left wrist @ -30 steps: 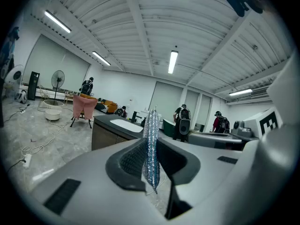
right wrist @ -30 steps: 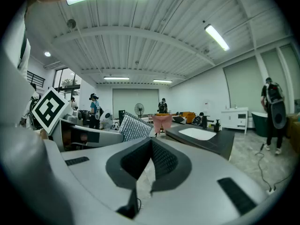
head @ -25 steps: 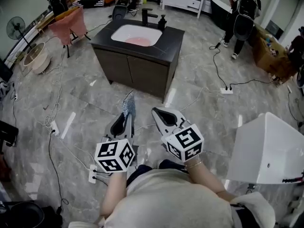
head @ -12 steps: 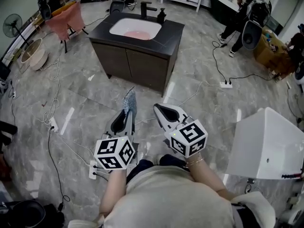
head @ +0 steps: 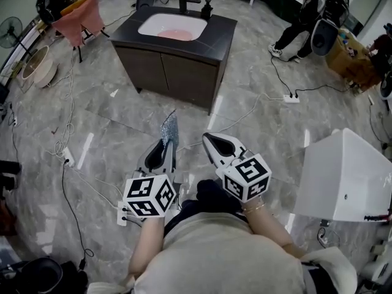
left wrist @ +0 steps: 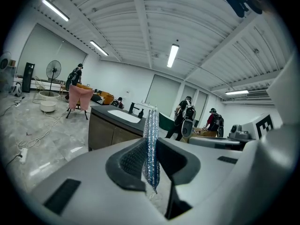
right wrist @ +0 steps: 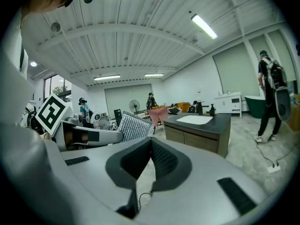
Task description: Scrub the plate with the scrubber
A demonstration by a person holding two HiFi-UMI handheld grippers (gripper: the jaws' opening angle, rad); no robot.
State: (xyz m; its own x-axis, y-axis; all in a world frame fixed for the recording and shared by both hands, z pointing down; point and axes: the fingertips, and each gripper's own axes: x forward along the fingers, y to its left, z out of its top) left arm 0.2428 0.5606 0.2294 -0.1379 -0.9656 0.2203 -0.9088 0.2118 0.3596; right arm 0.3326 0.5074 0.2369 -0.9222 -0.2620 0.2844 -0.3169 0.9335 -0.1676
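Observation:
A pink plate lies in the white basin of a dark sink cabinet across the floor, far ahead of both grippers. My left gripper is shut on a flat, glittery silver-blue scrubber that sticks up beyond its jaws. In the left gripper view the scrubber stands edge-on between the dark pads of the left gripper. To its right, my right gripper is held level, jaws together with nothing in them. The right gripper view shows the right gripper with pads meeting, and the scrubber to the left.
Cables and a power strip lie on the marble floor. A white tub stands at the right. A black faucet and soap bottle sit behind the basin. A pink chair, a fan and several people stand at the back.
The sink cabinet has slid up and away in the head view as the camera tilts; both grippers sit slightly lower, still side by side. The scrubber stays clamped in the left gripper.

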